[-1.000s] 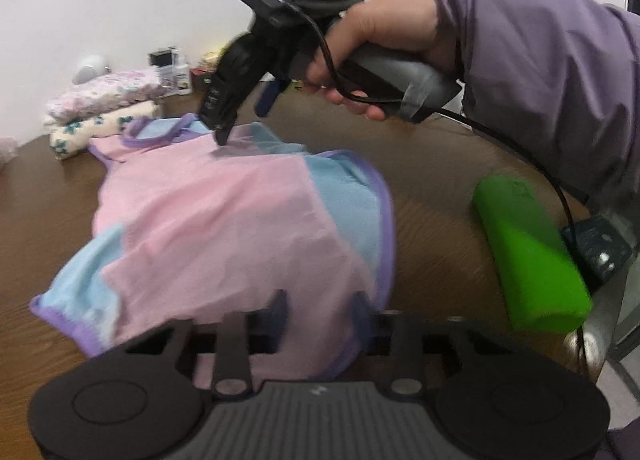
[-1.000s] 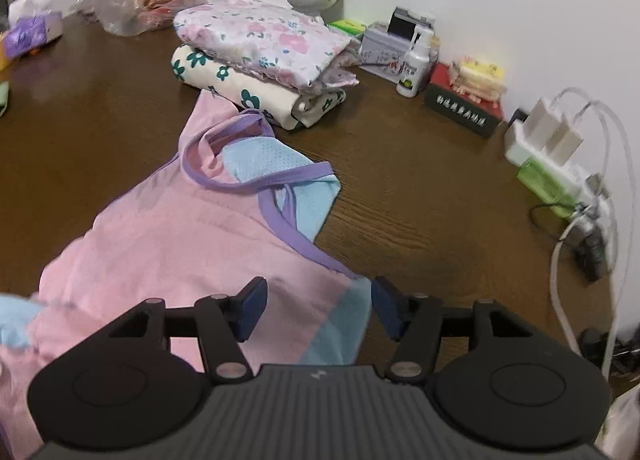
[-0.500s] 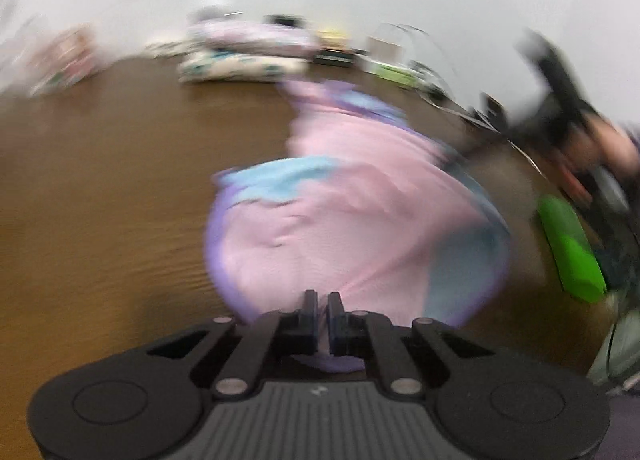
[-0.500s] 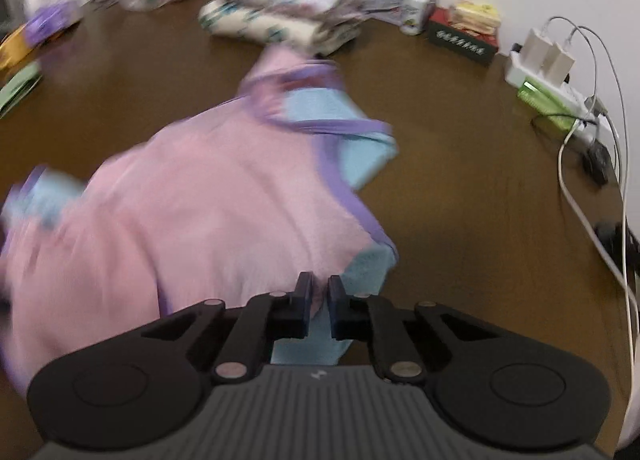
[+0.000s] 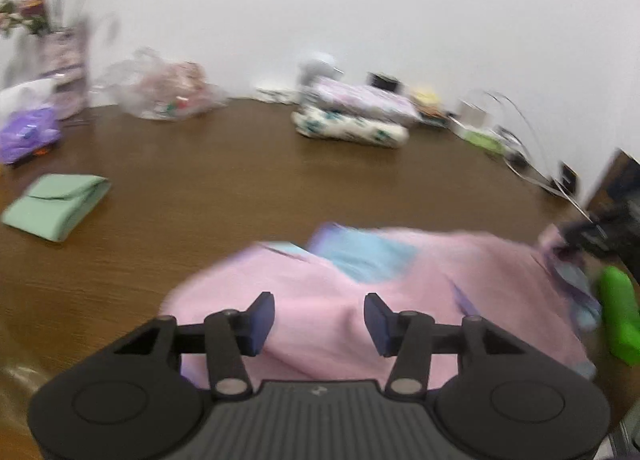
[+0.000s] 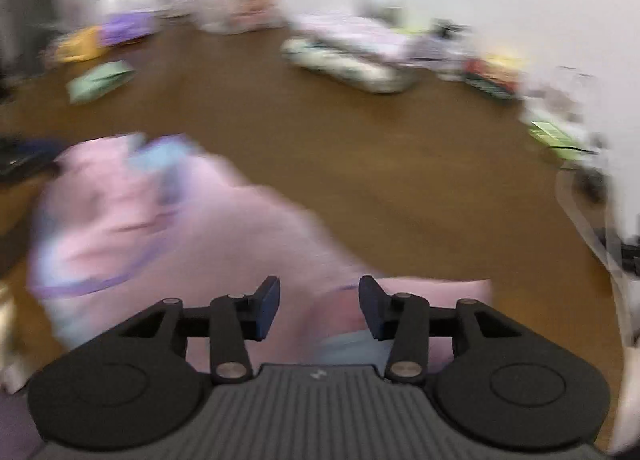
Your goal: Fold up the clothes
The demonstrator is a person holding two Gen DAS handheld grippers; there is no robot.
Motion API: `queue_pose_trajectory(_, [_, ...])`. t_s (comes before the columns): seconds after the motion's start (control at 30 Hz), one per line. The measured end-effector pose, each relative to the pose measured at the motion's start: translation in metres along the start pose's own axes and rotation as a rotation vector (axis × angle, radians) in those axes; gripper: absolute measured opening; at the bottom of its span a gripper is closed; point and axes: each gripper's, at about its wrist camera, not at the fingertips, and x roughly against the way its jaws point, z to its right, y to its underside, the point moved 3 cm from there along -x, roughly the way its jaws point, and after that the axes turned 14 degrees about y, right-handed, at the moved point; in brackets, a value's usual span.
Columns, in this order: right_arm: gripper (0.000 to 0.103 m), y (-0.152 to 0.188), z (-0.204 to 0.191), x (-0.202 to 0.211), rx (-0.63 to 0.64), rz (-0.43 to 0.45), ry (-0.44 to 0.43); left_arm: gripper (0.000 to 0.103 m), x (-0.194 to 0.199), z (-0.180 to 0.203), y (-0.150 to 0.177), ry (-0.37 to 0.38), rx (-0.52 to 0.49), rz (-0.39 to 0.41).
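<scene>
Pink fabric w/ light-blue panels and purple trim: that's the garment (image 5: 400, 292), bunched on the brown wooden counter (image 5: 224, 196) right in front of us. In the left wrist view its long axis runs roughly left-right across the frame, a blue panel (image 5: 360, 256) folded up on top toward the far side. In the right wrist view the garment (image 6: 168, 220) runs diagonally, from far left to near centre; motion blur there, so we can't tell which end is the neck.

Left gripper (image 5: 320, 320): fingers (image 5: 260, 320) apart and opening, pink cloth lying below and between them, pads not pressing on it. Right gripper (image 6: 320, 308): fingers (image 6: 266, 308) likewise apart and opening over the near edge of the cloth, nothing pinched. In the left view, the right end of the garment reaches a dark blurred shape at the frame's right edge, prob. the other gripper, but we can't tell.

Around: a bright green block (image 5: 618, 316) just beside the garment's right end. A folded mint-green cloth (image 5: 56, 206) sits well apart to the left. Two folded floral garments (image 5: 352, 116) are stacked at the back near the white wall (image 5: 320, 0), w/ a clear plastic bag (image 5: 164, 94) left of them, small boxes and cables to their right. The counter stretch between garment and stack is bare wood.
</scene>
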Motion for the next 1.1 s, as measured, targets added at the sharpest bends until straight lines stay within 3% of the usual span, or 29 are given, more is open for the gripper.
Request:
queue_pose_trajectory(0.07, [0.044, 0.002, 0.006, -0.016, -0.020, -0.030, 0.011, 0.047, -0.014, 0.003, 0.010, 0.006, 0.017, -0.038])
queue_pose_trajectory(0.2, [0.009, 0.015, 0.003, -0.024, -0.005, -0.032, 0.029, 0.037, -0.014, -0.004, 0.019, -0.044, 0.065, -0.027])
queue_pose_trajectory(0.37, [0.007, 0.026, 0.028, -0.017, -0.043, -0.104, 0.131, 0.036, 0.001, -0.006, 0.030, -0.100, 0.066, -0.028])
queue_pose_trajectory(0.4, [0.011, 0.023, 0.028, -0.010, -0.050, -0.089, 0.121, 0.037, 0.004, -0.005, 0.032, -0.103, 0.080, -0.031])
queue_pose_trajectory(0.47, [0.025, 0.005, 0.017, 0.008, -0.042, -0.021, 0.069, 0.039, 0.014, 0.004, 0.033, -0.012, 0.076, 0.010])
queue_pose_trajectory(0.5, [0.045, -0.008, 0.008, 0.018, -0.024, 0.022, 0.032, 0.041, 0.020, 0.010, 0.032, 0.048, 0.070, 0.038])
queue_pose_trajectory(0.53, [0.055, -0.024, -0.008, 0.026, 0.014, 0.070, -0.018, 0.052, 0.022, 0.018, 0.032, 0.117, 0.058, 0.053])
queue_pose_trajectory(0.57, [0.055, -0.042, -0.027, 0.031, 0.063, 0.107, -0.069, 0.057, 0.020, 0.030, 0.030, 0.195, 0.041, 0.057])
queue_pose_trajectory(0.63, [0.055, -0.078, -0.077, 0.030, 0.179, 0.136, -0.156, 0.057, 0.003, 0.049, 0.031, 0.295, 0.020, 0.013])
queue_pose_trajectory(0.7, [0.055, -0.107, -0.125, 0.017, 0.294, 0.128, -0.198, 0.048, -0.016, 0.062, 0.036, 0.292, 0.012, -0.040])
queue_pose_trajectory(0.73, [0.054, -0.119, -0.147, 0.005, 0.342, 0.115, -0.201, 0.038, -0.022, 0.065, 0.038, 0.287, 0.021, -0.053])
queue_pose_trajectory(0.77, [0.052, -0.130, -0.165, -0.009, 0.385, 0.095, -0.199, 0.026, -0.026, 0.066, 0.041, 0.293, 0.038, -0.064])
queue_pose_trajectory(0.87, [0.047, -0.147, -0.197, -0.054, 0.449, 0.004, -0.184, 0.013, -0.026, 0.064, 0.050, 0.317, 0.091, -0.054])
queue_pose_trajectory(0.97, [0.039, -0.147, -0.203, -0.083, 0.438, -0.056, -0.183, 0.003, -0.022, 0.058, 0.057, 0.314, 0.116, -0.046])
queue_pose_trajectory(1.0, [0.026, -0.148, -0.201, -0.086, 0.417, -0.054, -0.193, 0.002, -0.020, 0.053, 0.058, 0.325, 0.139, -0.048])
queue_pose_trajectory(1.03, [0.006, -0.150, -0.199, -0.088, 0.400, -0.069, -0.196, 0.002, -0.018, 0.050, 0.060, 0.336, 0.156, -0.053])
queue_pose_trajectory(1.1, [0.002, -0.152, -0.196, -0.089, 0.384, -0.057, -0.158, 0.001, -0.012, 0.048, 0.065, 0.344, 0.161, -0.062])
